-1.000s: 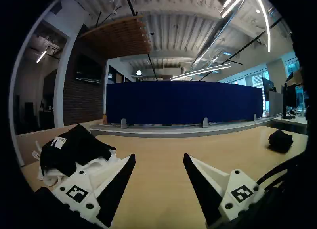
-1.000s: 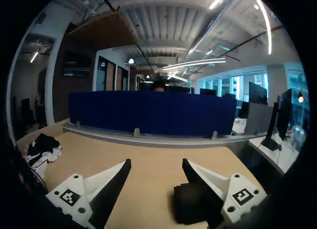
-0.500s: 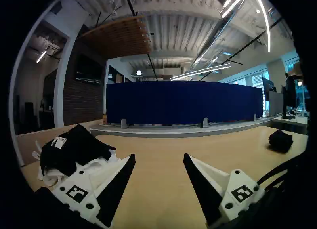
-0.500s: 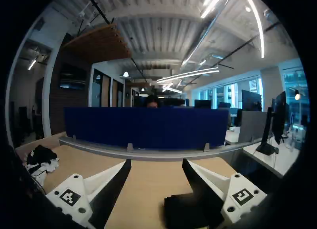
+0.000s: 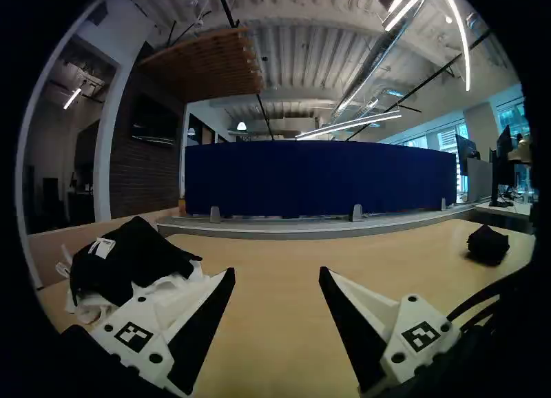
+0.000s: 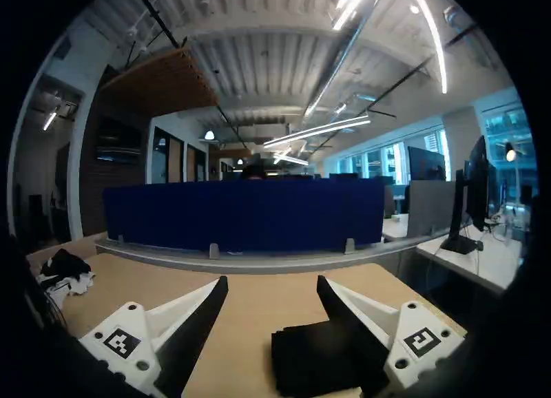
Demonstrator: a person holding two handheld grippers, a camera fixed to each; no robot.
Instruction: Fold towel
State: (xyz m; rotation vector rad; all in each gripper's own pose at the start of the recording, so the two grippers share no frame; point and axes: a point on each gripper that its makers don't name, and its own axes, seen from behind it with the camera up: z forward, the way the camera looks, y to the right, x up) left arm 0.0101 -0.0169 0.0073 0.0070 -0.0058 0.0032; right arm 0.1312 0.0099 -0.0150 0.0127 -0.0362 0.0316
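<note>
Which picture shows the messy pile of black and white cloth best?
The left gripper view. There the crumpled black and white cloth pile lies close and large on the light wooden table. The right gripper view shows the pile small and far off at the left edge.

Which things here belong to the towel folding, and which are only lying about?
For the job:
- folded black towel
- heap of black and white cloth
- left hand-held gripper and right hand-held gripper, both open

Only lying about:
- wooden table
- blue divider
- monitor
</note>
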